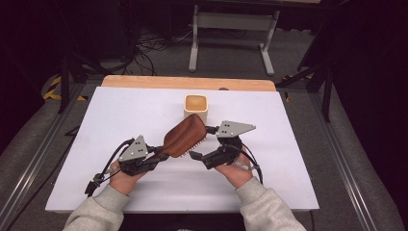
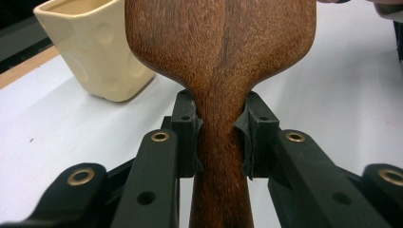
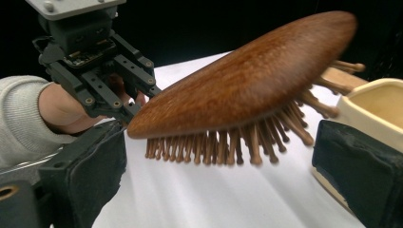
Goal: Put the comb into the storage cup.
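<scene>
Handle of a wooden hairbrush (image 2: 221, 156) clamped between the two jaws of the left gripper (image 2: 221, 137), at the narrow neck just below the paddle; the broad wooden back rises beyond the jaw tips. Ahead of these jaws and to their left stands a cream square cup (image 2: 97, 50) on the white table (image 2: 332, 95). The right gripper (image 3: 218, 171) has its jaws wide apart, holding nothing; the brush head, raised off the table and tilted with wooden bristles (image 3: 223, 147) facing down, hangs just beyond the gap between them. The cup lies just past the right-hand jaw. In the high view the brush (image 1: 184, 135) spans between both grippers, its tip nearest the cup (image 1: 196, 107).
</scene>
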